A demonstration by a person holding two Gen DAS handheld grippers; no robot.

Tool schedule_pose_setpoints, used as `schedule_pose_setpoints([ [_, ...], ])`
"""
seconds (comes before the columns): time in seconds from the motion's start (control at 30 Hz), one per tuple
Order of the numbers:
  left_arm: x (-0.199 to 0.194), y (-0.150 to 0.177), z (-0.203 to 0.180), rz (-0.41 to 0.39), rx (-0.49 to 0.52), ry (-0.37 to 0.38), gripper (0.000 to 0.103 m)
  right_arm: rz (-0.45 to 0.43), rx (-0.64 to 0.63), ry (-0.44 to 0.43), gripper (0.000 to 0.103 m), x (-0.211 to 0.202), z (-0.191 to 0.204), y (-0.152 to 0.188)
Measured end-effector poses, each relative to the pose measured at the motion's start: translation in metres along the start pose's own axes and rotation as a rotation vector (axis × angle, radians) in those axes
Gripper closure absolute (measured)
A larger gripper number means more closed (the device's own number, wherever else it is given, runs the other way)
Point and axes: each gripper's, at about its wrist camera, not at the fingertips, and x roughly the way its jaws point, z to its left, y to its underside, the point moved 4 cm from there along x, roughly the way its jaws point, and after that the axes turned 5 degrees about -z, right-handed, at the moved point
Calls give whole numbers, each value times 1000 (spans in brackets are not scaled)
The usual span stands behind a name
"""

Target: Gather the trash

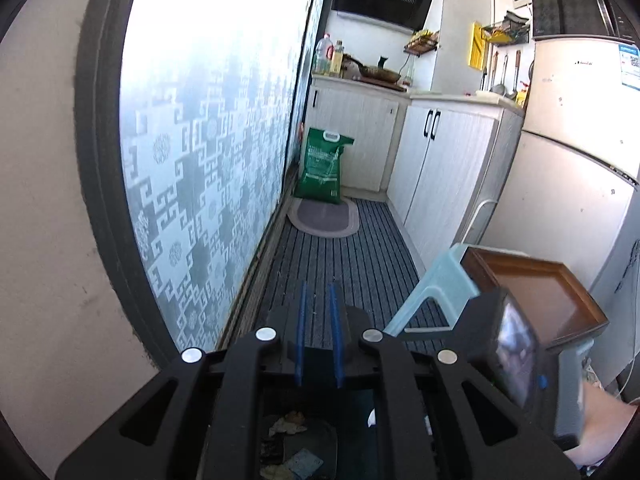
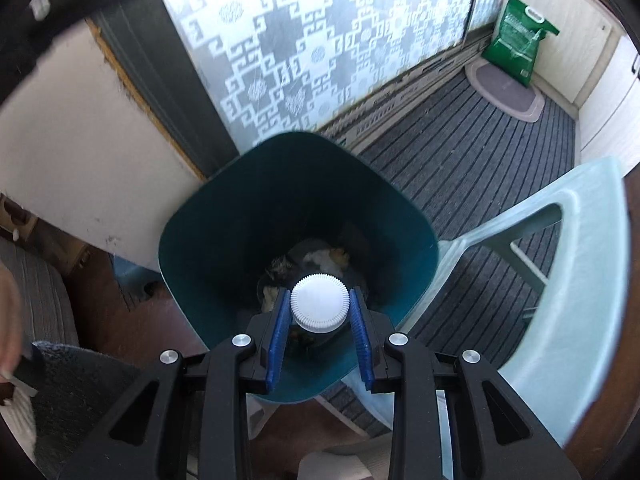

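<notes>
A: What does the left wrist view show?

B: The left gripper [image 1: 319,300] sits at the bottom centre, its blue fingers [image 1: 301,320] close together with only a narrow gap and nothing between them. Beyond them runs a striped floor mat [image 1: 340,264], with a green sack [image 1: 323,166] leaning on the white cabinets [image 1: 436,168] in the middle of the frame. A patterned glass door [image 1: 208,128] fills the left. At lower right stands a pale blue stool [image 1: 440,280] beside a brown tray [image 1: 548,292], and the other gripper's body crosses in front of them. At the very bottom, seen through the gripper frame, lie crumpled scraps [image 1: 288,424] in a dark bin.

A: And the right wrist view?

B: The right gripper [image 2: 320,308] points down into a dark teal bin [image 2: 224,240] at the frame's centre. Its fingers [image 2: 280,320] are clamped on a jar with a white ribbed lid [image 2: 319,300], held over the bin's mouth. Scraps of trash [image 2: 320,258] lie at the bin's bottom. The stool is at right, the sack at upper right.
</notes>
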Motion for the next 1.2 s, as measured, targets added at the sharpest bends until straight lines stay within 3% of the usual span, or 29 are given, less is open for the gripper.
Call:
schedule_pose_setpoints([
  [0.23,-12,-10,5,-52,-34,29,90,48,6,-35,73,24,8,11],
  [0.3,-10,-10,6,-45,-30,30,90,56,19,-34,65,28,7,13],
  [0.37,-12,-12,8,-52,-42,37,90,42,24,-37,65,26,7,14],
  [0.87,-49,-10,15,-101,-91,91,90,-181,8,11,70,-43,32,-3],
  [0.97,-59,-8,2,-108,-52,129,77,-242,33,8,71,-68,30,-2],
  [1.07,-64,-3,-11,-87,-7,134,75,-299,65,38,71,-95,22,4],
  [1.2,-68,6,-21,-64,39,111,61,-385,128,104,71,-143,7,23],
])
